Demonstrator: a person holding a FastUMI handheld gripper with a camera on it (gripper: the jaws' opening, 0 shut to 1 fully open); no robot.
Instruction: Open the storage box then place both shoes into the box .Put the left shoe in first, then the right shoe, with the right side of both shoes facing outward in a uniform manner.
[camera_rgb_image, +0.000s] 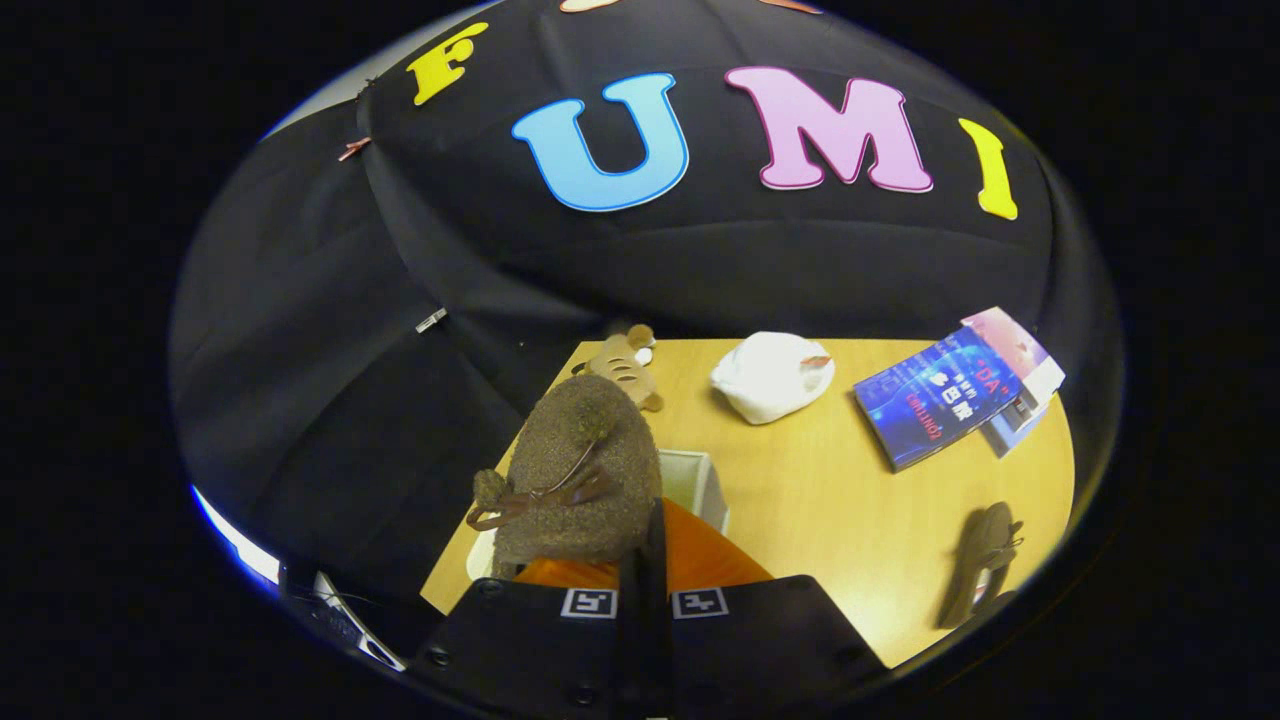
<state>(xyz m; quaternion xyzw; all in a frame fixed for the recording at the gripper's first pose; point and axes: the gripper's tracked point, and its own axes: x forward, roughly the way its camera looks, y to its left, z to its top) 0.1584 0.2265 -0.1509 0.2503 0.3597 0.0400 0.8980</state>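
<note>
I see two fuzzy brown shoes with bows: one shoe (580, 470) hangs at my gripper (645, 590), toe up, just ahead of the fingers, which sit nearly closed together on its heel edge. It hovers over the box (700, 480), white-walled with an orange flap. The second shoe (980, 560) lies well apart on the smooth wooden table (830, 500), near one glossy book (935, 405), one white cloth bundle (770, 375) and one plush toy (620, 365).
</note>
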